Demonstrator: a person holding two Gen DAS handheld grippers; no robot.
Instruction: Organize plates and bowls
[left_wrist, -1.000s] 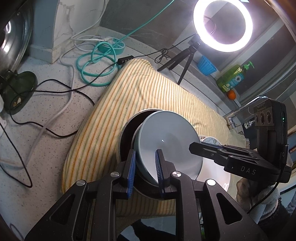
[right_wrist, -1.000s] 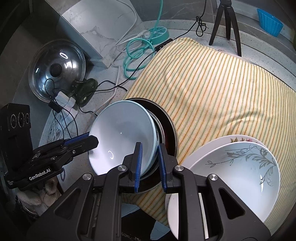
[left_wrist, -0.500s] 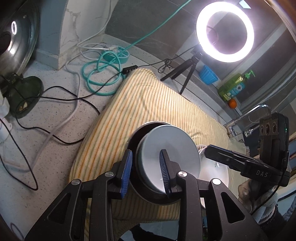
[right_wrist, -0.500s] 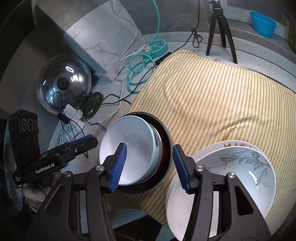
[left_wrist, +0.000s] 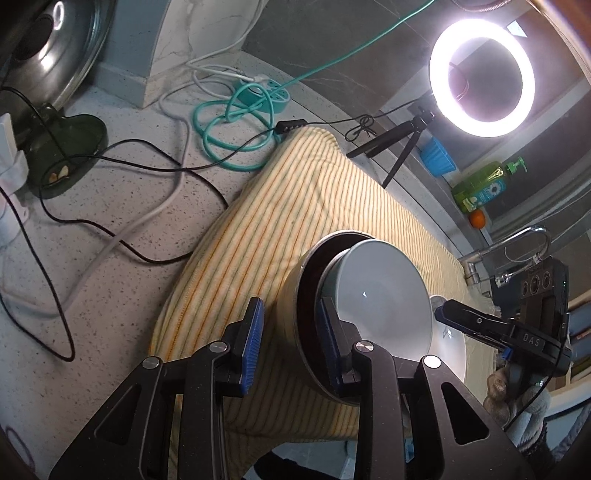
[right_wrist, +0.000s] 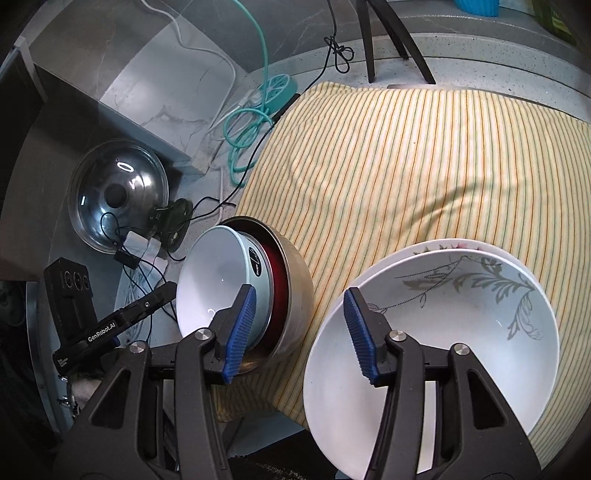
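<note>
Bowls, nested set: white bowl (right_wrist: 210, 284) sits inside a dark red bowl (right_wrist: 277, 273), itself inside a steel bowl (right_wrist: 295, 280), all tipped on the near left part of the striped yellow cloth (right_wrist: 406, 166) that covers the surface (left_wrist: 110, 258). Second lot: floral bowl (right_wrist: 461, 332), resting in a floral plate (right_wrist: 424, 248) at the near right of the cloth, just beside the nested set.

Step in hand, as I judge it: the white bowl is set down in the stack and let go; the nesting step looks finished.

Left hand-held gripper (left_wrist: 291, 339): jaws spread, nothing pinched. Its right finger stands in front of the steel bowl's near rim, its left finger over bare cloth. Tilted steeply down.

Right hand-held gripper (right_wrist: 299, 334): jaws apart and have just been closing a little, empty. It hangs over the gap between the nested set and the floral bowl; neither pad presses on crockery. Also tilted steeply down.

Next move, my estimate: take the floral bowl or plate by the near rim. That calls for shifting the right hand-held gripper rightward and straddling the thin rim before closing. The nested set leans, so I would keep clear of it.
</note>
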